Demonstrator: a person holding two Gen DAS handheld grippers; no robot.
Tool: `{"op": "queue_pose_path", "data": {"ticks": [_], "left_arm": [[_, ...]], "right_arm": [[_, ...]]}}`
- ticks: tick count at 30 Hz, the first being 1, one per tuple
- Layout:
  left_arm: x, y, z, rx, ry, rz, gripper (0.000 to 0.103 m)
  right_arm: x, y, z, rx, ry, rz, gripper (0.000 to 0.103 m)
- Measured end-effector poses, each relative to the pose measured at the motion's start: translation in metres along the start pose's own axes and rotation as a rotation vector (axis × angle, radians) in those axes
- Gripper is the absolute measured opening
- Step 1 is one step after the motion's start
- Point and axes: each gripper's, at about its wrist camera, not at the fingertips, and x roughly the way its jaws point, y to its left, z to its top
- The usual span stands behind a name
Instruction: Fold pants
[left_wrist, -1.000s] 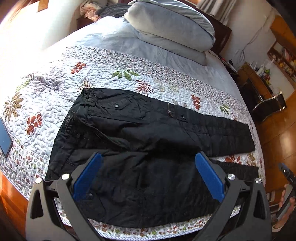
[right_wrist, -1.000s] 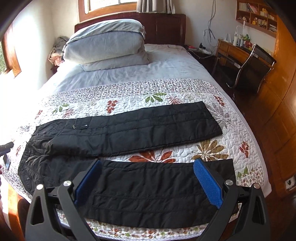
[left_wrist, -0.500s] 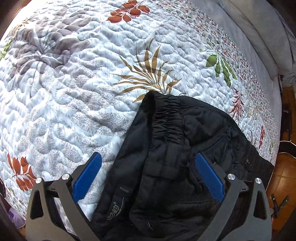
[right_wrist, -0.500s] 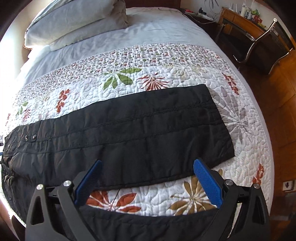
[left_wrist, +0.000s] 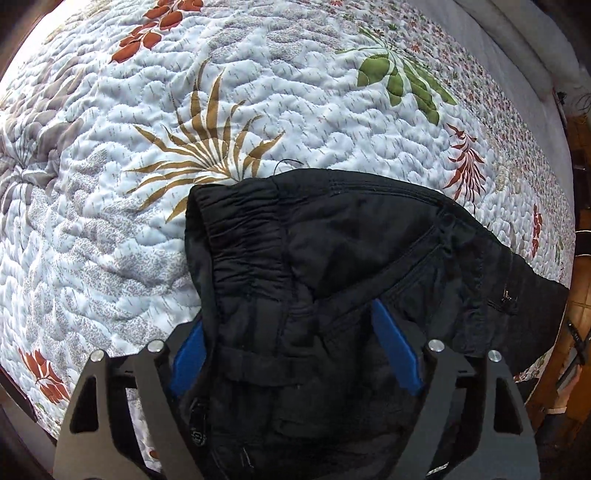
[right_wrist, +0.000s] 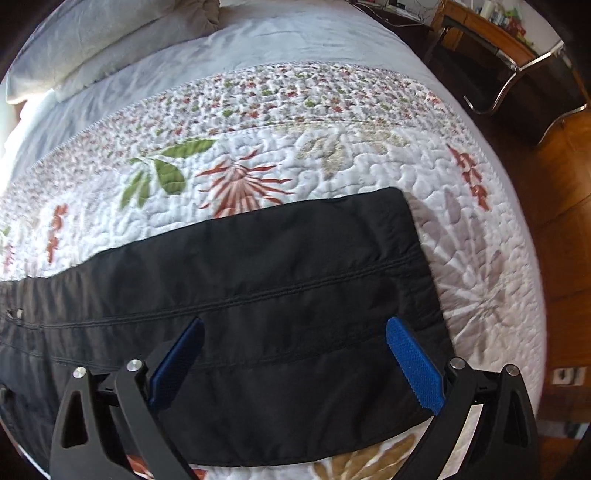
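Observation:
Black pants lie spread on a floral quilted bed. In the left wrist view the elastic waistband end (left_wrist: 251, 236) is bunched, and my left gripper (left_wrist: 288, 336) is open, low over it, with the waist fabric between its blue pads (left_wrist: 395, 350). In the right wrist view the far pant leg (right_wrist: 258, 295) lies flat with its hem (right_wrist: 413, 240) to the right. My right gripper (right_wrist: 295, 332) is open just above the leg near the hem, holding nothing.
The quilt (left_wrist: 184, 110) covers the bed; grey pillows (right_wrist: 110, 37) lie at the head. A desk and a metal-framed chair (right_wrist: 517, 74) stand right of the bed on a wooden floor (right_wrist: 561, 221). The bed edge is close to the right.
Both grippers have dropped closer to the pants. The left one moved onto the waistband, with fabric now between its pads. The right one moved forward over the far leg near the hem.

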Motion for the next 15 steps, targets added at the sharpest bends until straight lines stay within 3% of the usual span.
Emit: {"op": "queue_pose_path", "data": {"ticks": [2,5,7,11,15], "left_arm": [[0.002,-0.006,0.001,0.027,-0.009,0.009,0.067],[0.002,-0.009,0.001,0.047,-0.015,0.001,0.054],[0.001,-0.006,0.001,0.043,-0.015,-0.008,0.049],[-0.001,0.002,-0.001,0.062,-0.013,-0.01,0.047],[0.006,-0.002,0.001,0.076,0.002,0.016,0.047]], "right_arm": [[0.007,-0.003,0.008,-0.031,0.013,-0.044,0.1],[0.018,-0.011,0.022,-0.036,0.04,-0.009,0.1],[0.027,-0.02,0.032,-0.019,0.062,-0.034,0.1],[0.044,-0.048,0.05,0.043,0.084,-0.087,0.1],[0.064,-0.076,0.064,0.121,0.116,-0.063,0.1]]}}
